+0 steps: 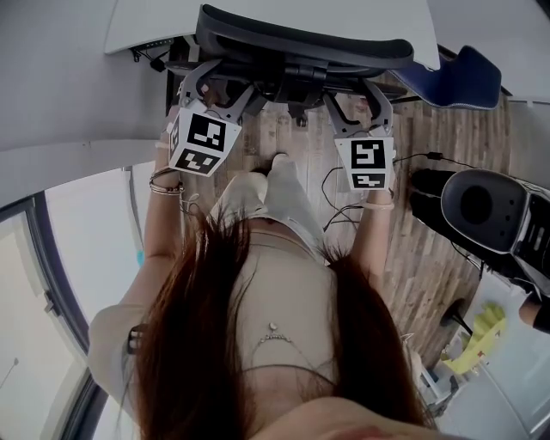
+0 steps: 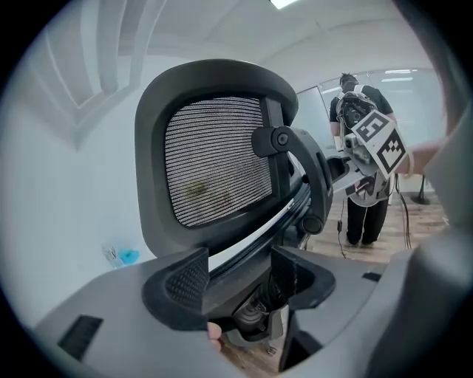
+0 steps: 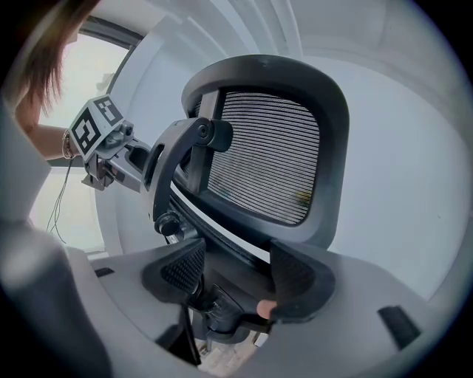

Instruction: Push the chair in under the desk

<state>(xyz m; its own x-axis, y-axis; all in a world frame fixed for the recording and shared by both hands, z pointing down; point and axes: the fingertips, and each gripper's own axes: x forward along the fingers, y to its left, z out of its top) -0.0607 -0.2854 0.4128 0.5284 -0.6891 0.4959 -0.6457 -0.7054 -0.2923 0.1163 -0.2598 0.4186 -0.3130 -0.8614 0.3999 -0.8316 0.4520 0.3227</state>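
At the top of the head view, one black chair (image 1: 301,43) stands with its curved back right at the near edge of the white table (image 1: 146,26). Its seat and wheels are hidden beneath that back, so how far it sits under the table cannot be told. Two claws meet the chair from behind. The left claw (image 1: 225,86) is open, and the lower rim of the mesh back (image 2: 222,159) runs across the gap between its jaws (image 2: 236,277). The right claw (image 1: 355,96) is open too, with the same rim crossing its gap (image 3: 229,269). Whether the pads press the rim is hard to make out. A second chair (image 1: 460,77), with a blue seat, shows to the right and is partly cut off by the table. Long hair (image 1: 206,344) covers the lower part of the head view. Beyond the chair, one person in dark clothes (image 2: 363,214) is partly hidden behind the right claw's marker cube (image 2: 378,144).
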